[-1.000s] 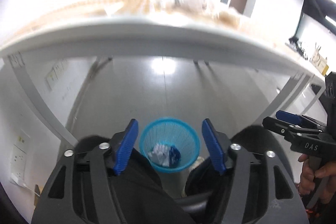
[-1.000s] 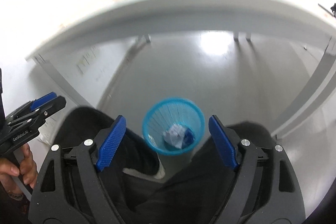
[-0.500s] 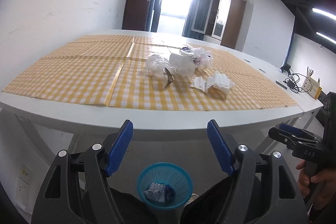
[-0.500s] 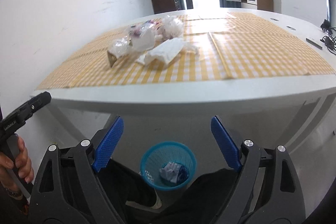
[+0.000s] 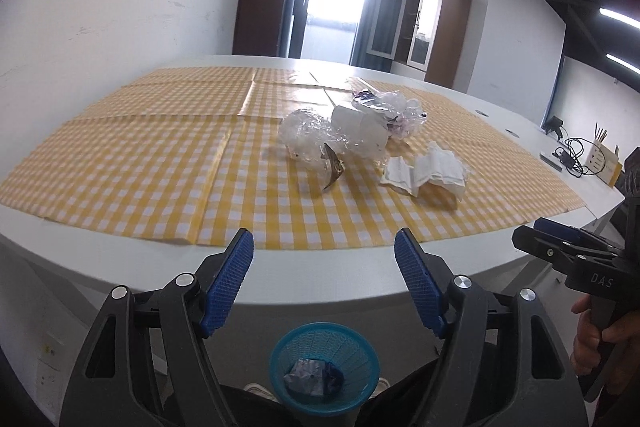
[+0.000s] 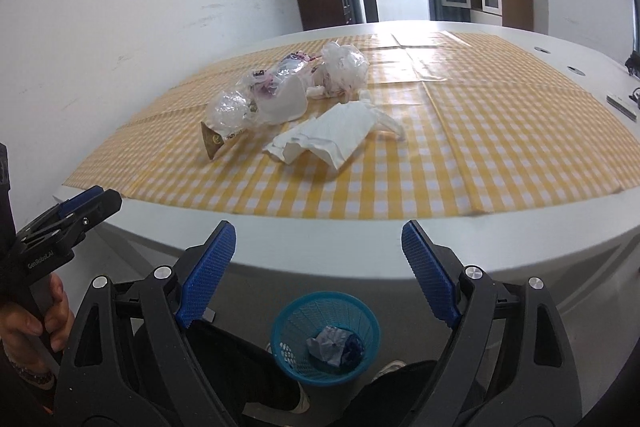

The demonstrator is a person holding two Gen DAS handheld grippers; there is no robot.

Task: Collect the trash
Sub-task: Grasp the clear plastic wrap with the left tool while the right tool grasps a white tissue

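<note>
one checked table (image 5: pixel 132 163), two empty tongs (image 5: pixel 324 283), one blue bin (image 6: pixel 325 337)

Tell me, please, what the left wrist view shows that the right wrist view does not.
Only the left wrist view shows the pen holder and cables on the table's far side, and the right gripper from the side. Only the right wrist view shows the left gripper from the side. Both show the checked cloth, the trash pile, the tissue and the blue bin below.
</note>
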